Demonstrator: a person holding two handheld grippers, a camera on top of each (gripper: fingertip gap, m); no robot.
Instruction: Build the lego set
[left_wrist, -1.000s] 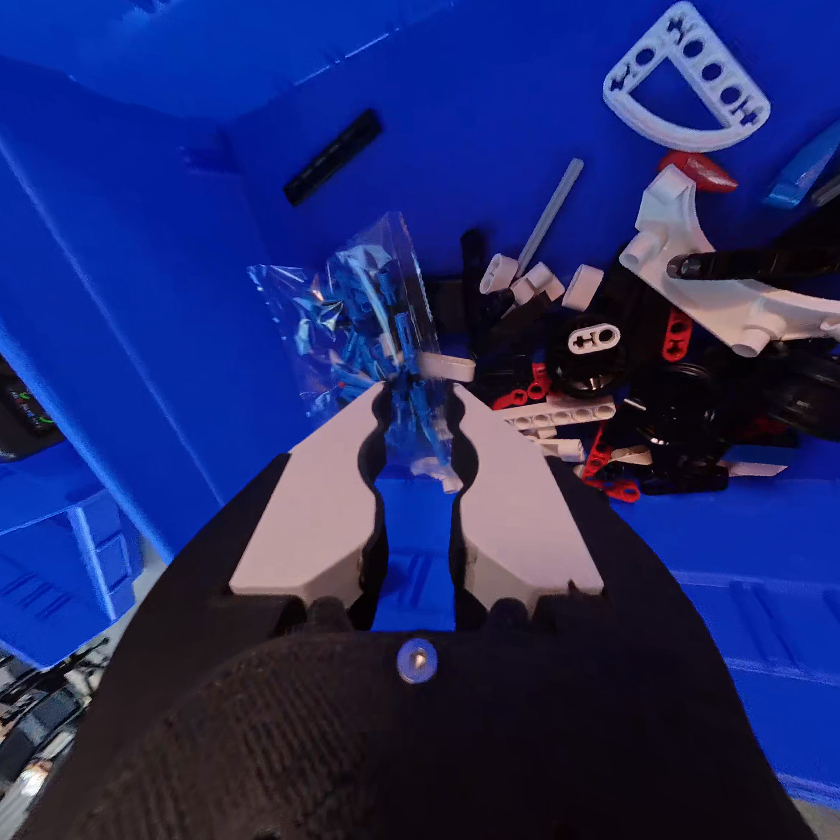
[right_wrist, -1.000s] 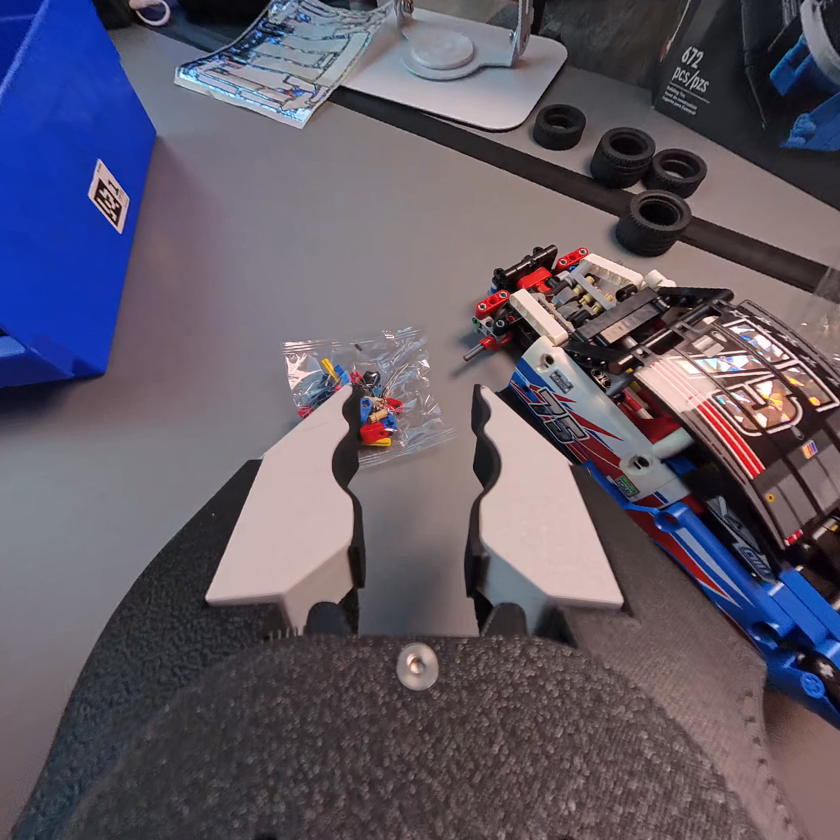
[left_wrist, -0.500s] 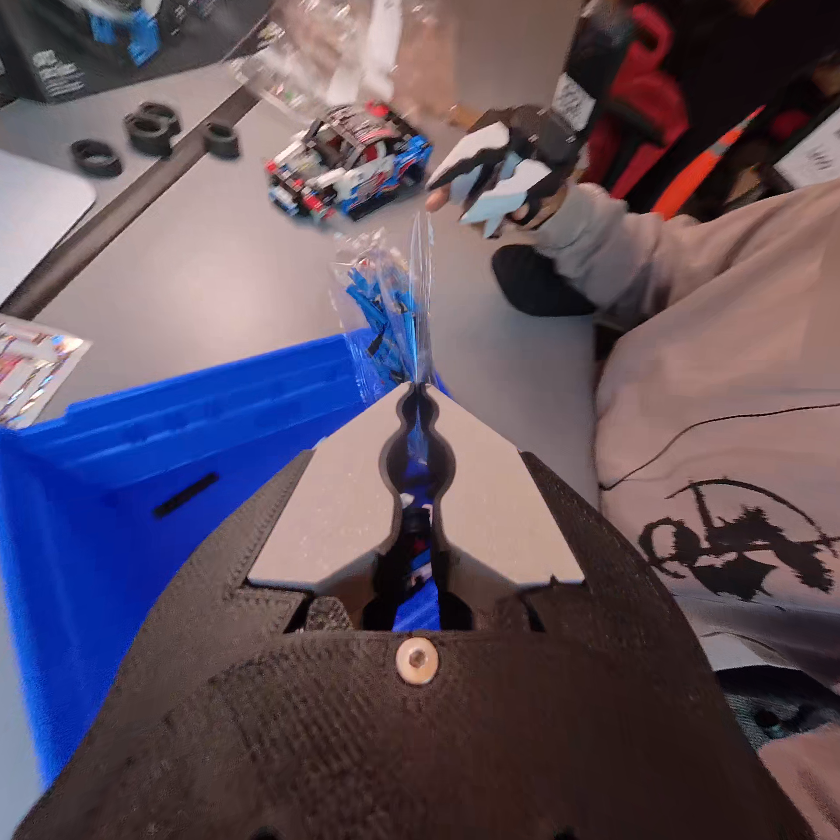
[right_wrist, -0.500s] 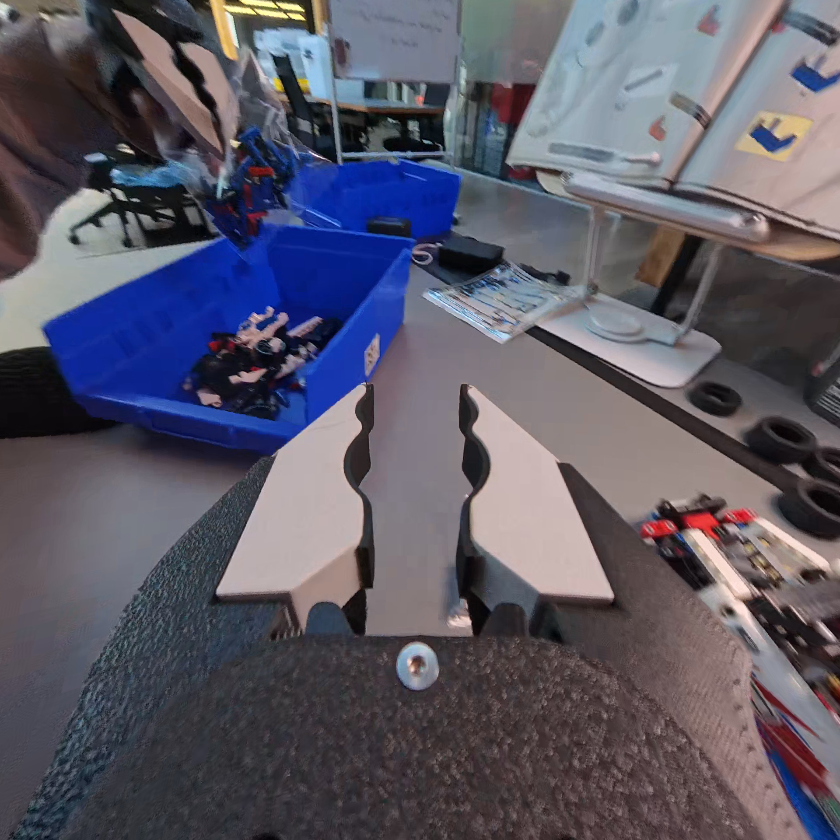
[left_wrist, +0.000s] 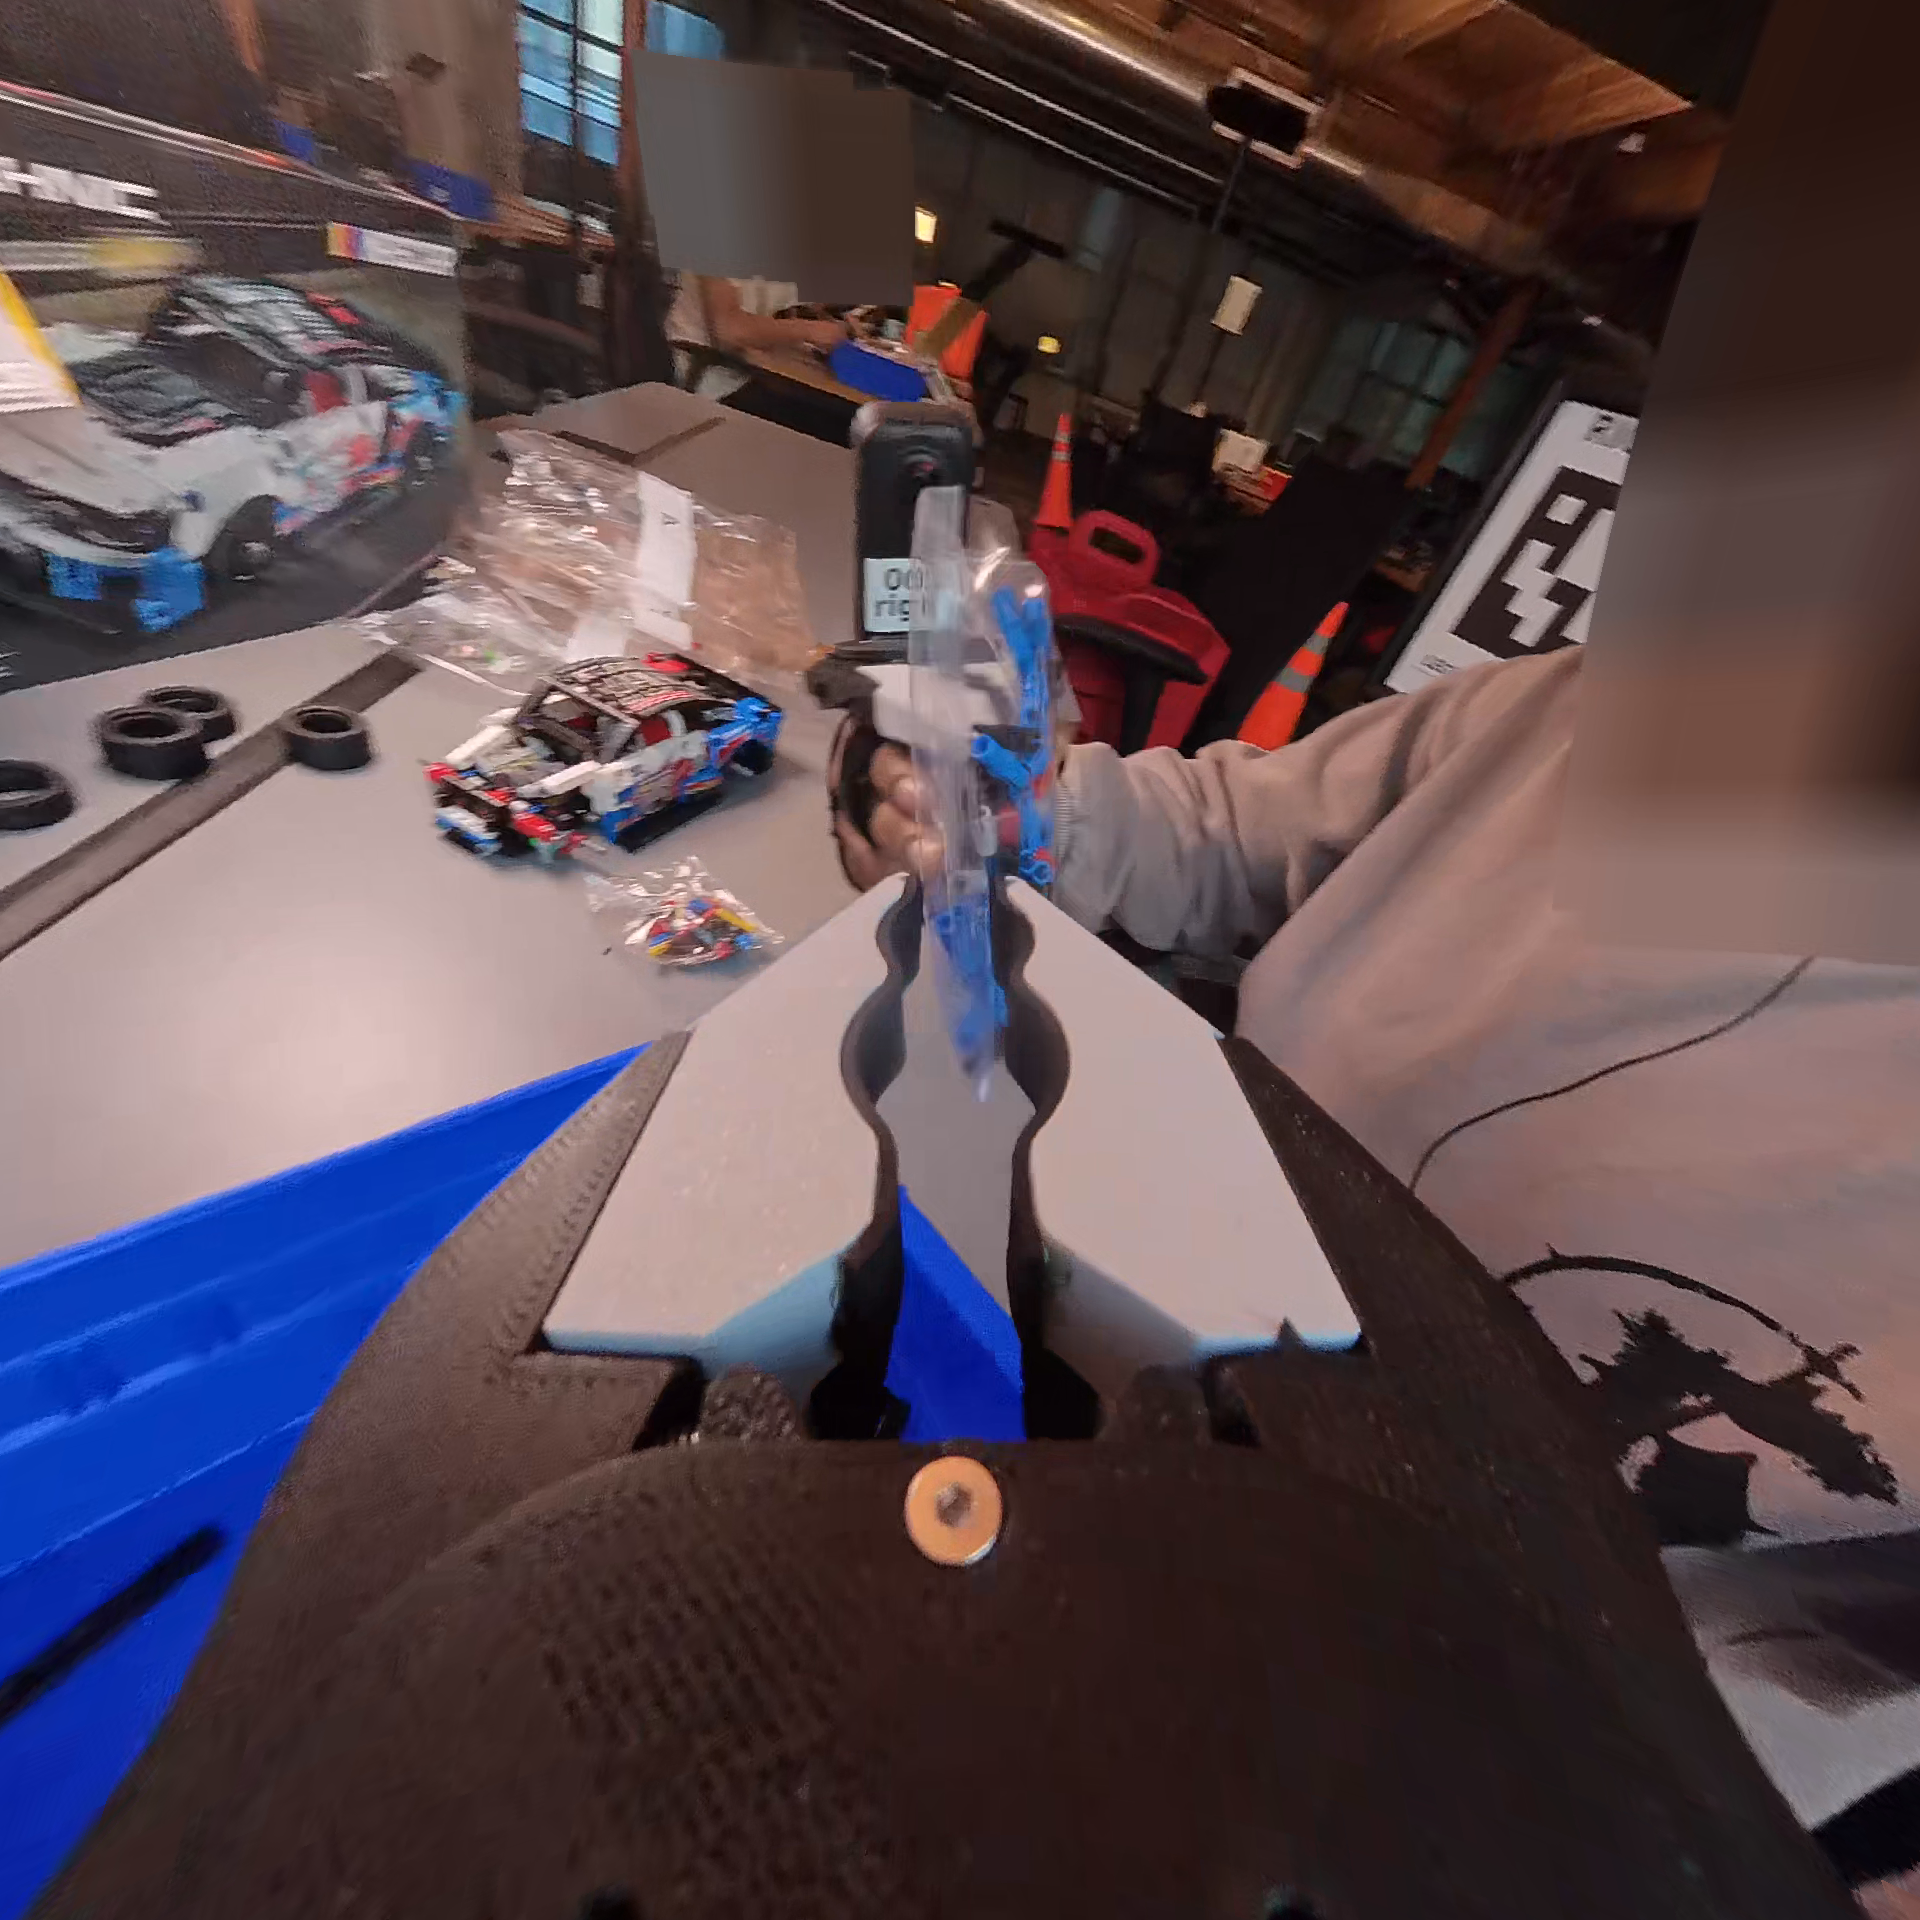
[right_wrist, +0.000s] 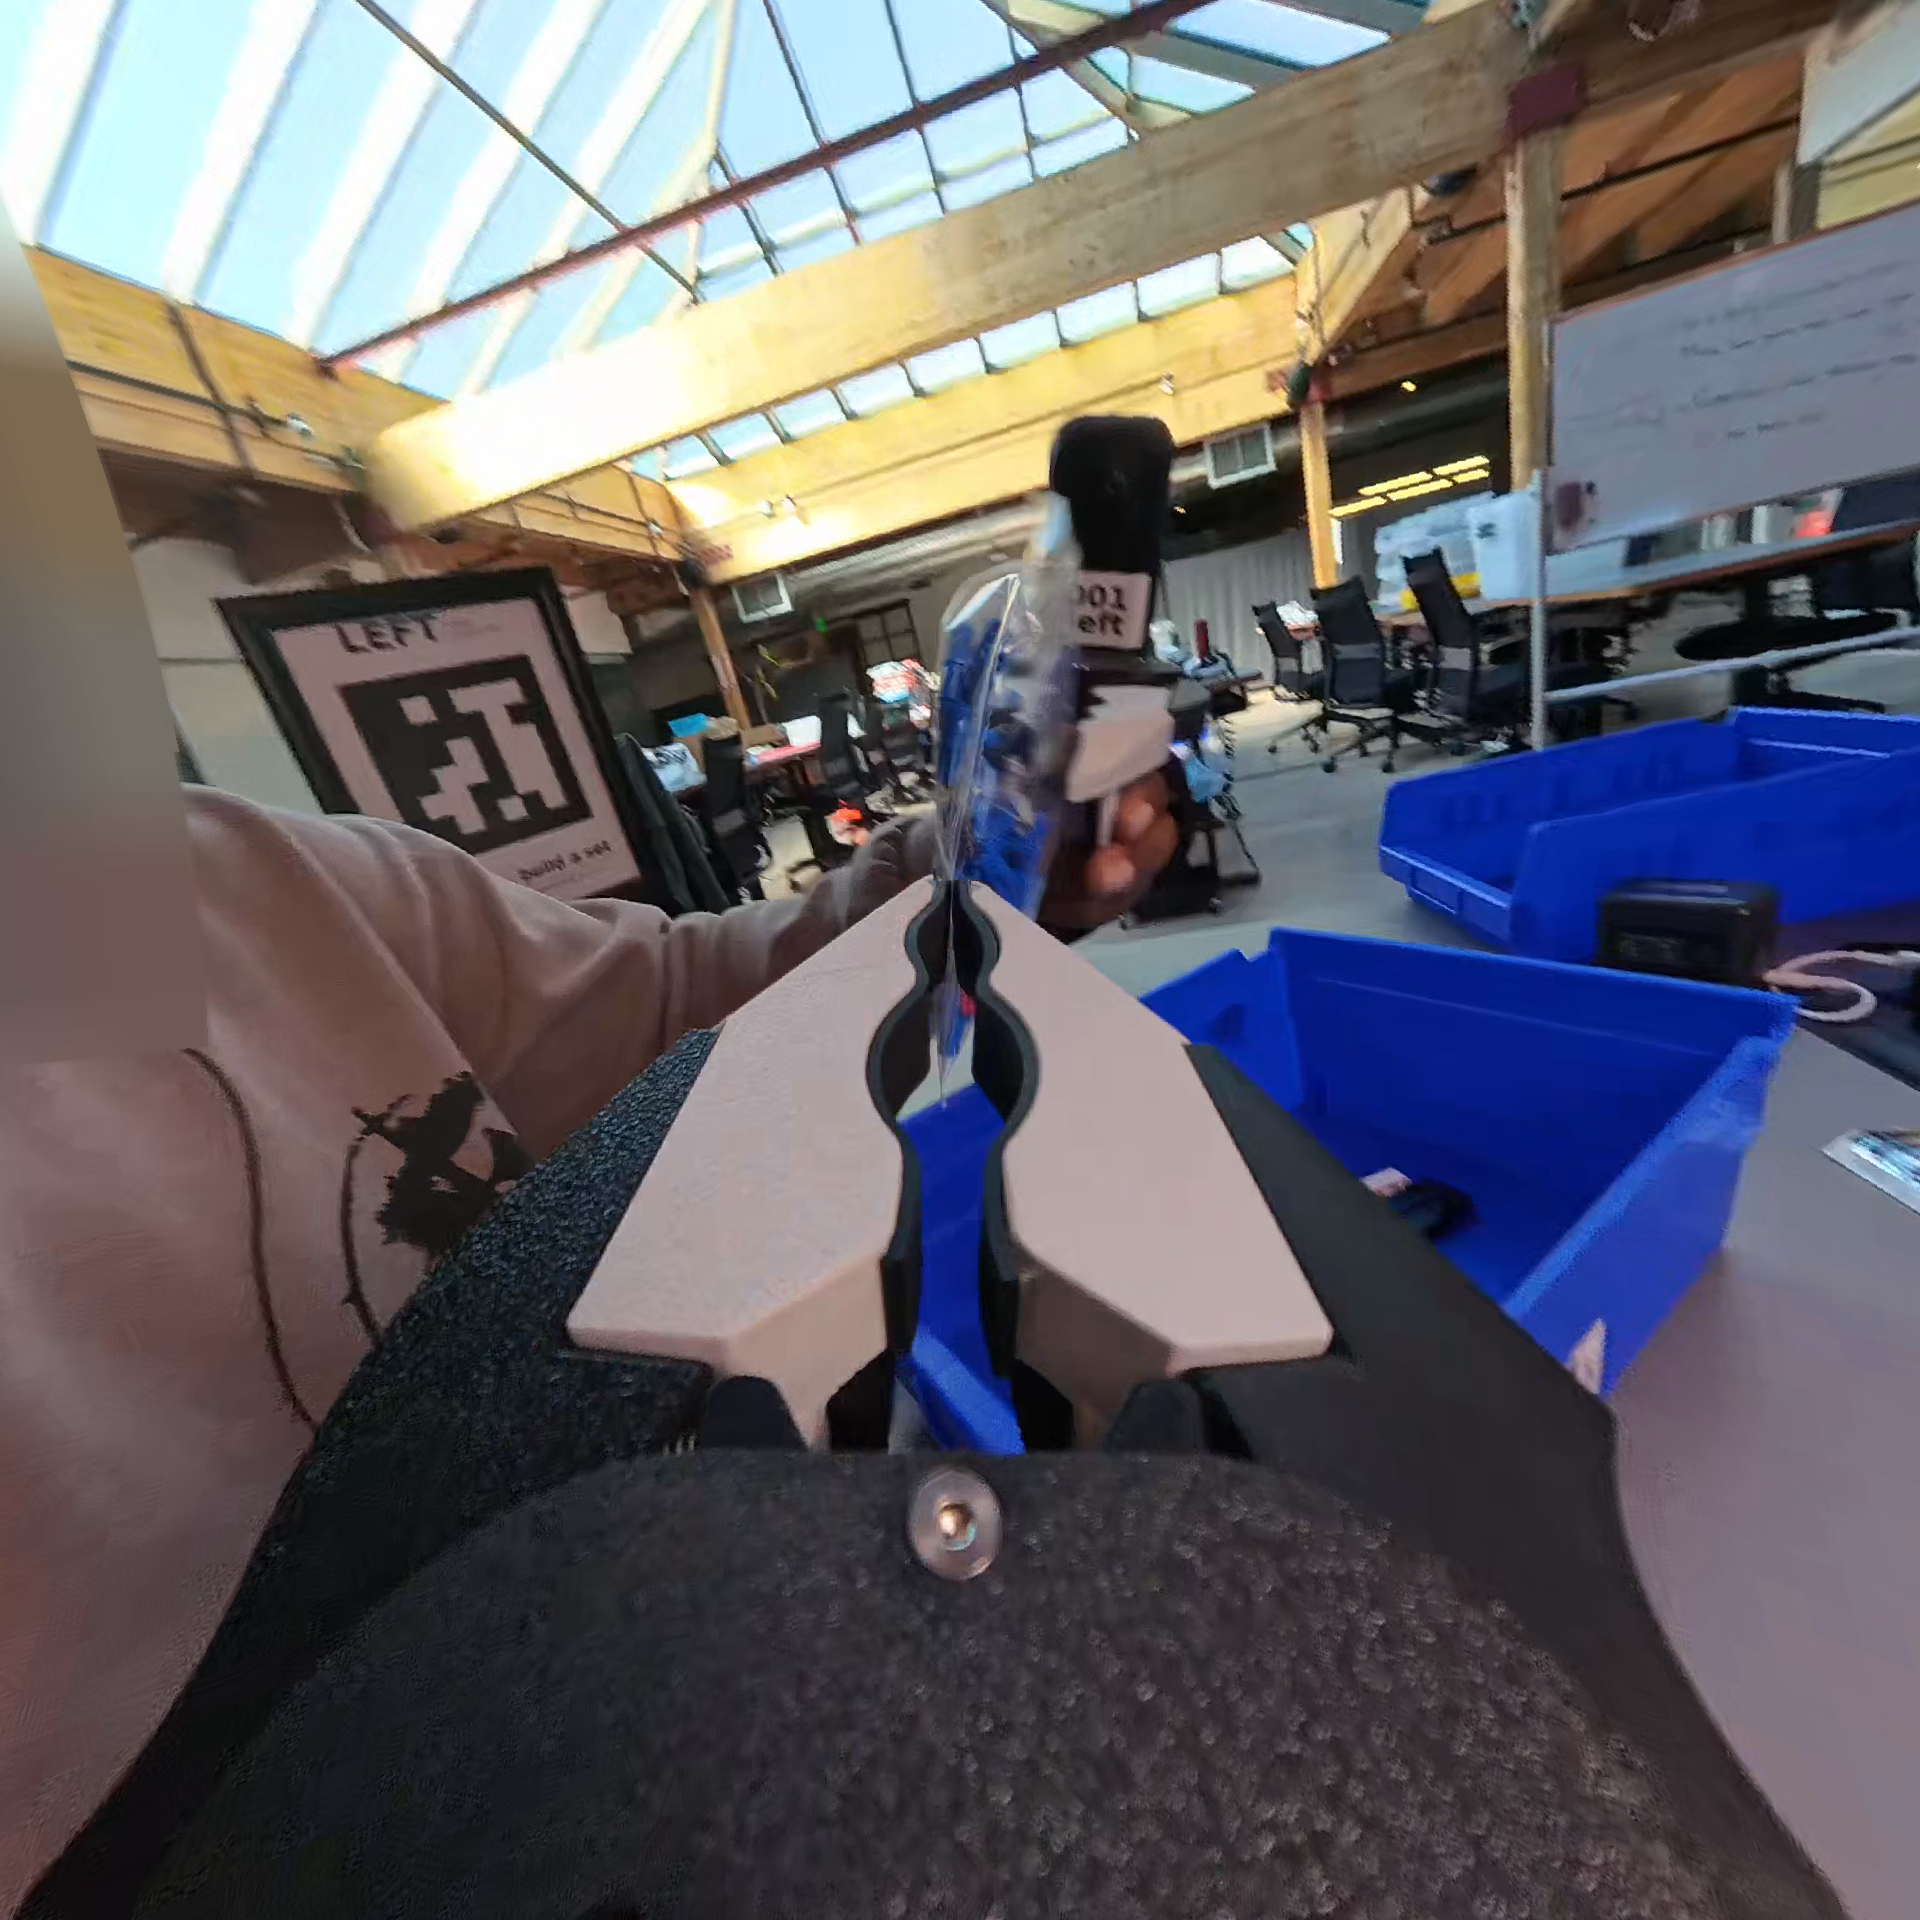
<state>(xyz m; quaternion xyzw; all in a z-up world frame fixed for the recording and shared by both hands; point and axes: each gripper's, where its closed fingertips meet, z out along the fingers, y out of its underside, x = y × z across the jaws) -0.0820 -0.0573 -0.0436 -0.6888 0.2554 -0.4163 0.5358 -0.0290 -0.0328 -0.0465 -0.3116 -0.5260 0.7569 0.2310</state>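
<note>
A clear bag of blue Lego parts (left_wrist: 997, 748) hangs in the air between both grippers. My left gripper (left_wrist: 956, 894) is shut on the bag's bulky lower part, its jaws held slightly apart by the pieces. My right gripper (right_wrist: 951, 899) is shut on a thin edge of the same bag (right_wrist: 992, 748). The two grippers face each other: the right one (left_wrist: 935, 696) shows behind the bag in the left wrist view, the left one (right_wrist: 1112, 748) in the right wrist view. The partly built race car (left_wrist: 613, 753) stands on the grey table.
A small bag of mixed coloured parts (left_wrist: 691, 925) lies near the car. Loose black tyres (left_wrist: 156, 727), empty plastic bags (left_wrist: 623, 561) and the set's box (left_wrist: 208, 436) are farther back. The blue parts bin (right_wrist: 1558, 1091) sits below the grippers. A person's sleeve (left_wrist: 1299, 810) is on the right. One gripper's finger ends stand about 7 centimeters off the other's.
My left gripper lifted the bag of blue parts out of the bin and raised it. My right gripper rose from the table, open, and shut on the bag's edge.
</note>
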